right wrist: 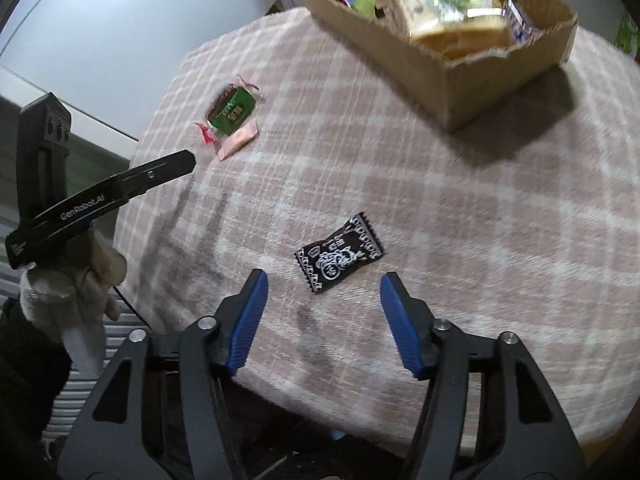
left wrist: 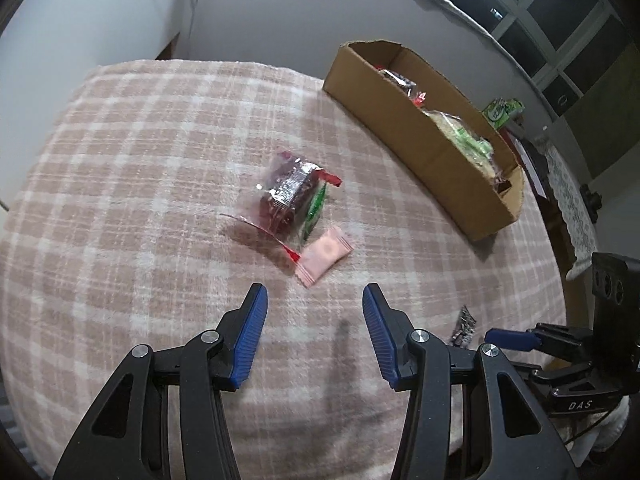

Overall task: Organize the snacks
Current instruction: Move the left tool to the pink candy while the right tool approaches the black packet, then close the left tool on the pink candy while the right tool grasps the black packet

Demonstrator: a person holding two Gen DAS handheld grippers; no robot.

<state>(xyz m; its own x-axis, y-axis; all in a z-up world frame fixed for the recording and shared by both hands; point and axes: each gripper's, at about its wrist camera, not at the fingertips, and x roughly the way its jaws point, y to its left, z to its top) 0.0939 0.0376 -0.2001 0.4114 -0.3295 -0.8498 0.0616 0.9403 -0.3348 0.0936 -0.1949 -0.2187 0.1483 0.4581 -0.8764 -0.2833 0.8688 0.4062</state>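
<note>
Snacks mostly packed: the cardboard box (left wrist: 424, 152) at the table's far edge already holds several packets.
Three remain mid-table: a clear-wrapped cake (left wrist: 290, 196) touching a pink sachet (left wrist: 326, 252), and a black sachet (right wrist: 340, 254) near the front edge. The left gripper (left wrist: 314, 300) and right gripper (right wrist: 324, 284) both gape, empty.

cloth (left wrist: 132, 184): soft, fuzzy checked fabric, matt
box (left wrist: 404, 120): plain brown cardboard, matt
far wrappers (left wrist: 290, 196): glossy clear plastic
black wrapper (right wrist: 340, 254): glossy printed film
pads (right wrist: 250, 320): ribbed blue rubber

Parted right tongs (right wrist: 324, 284) hover just short of black sachet (right wrist: 339, 253).
</note>
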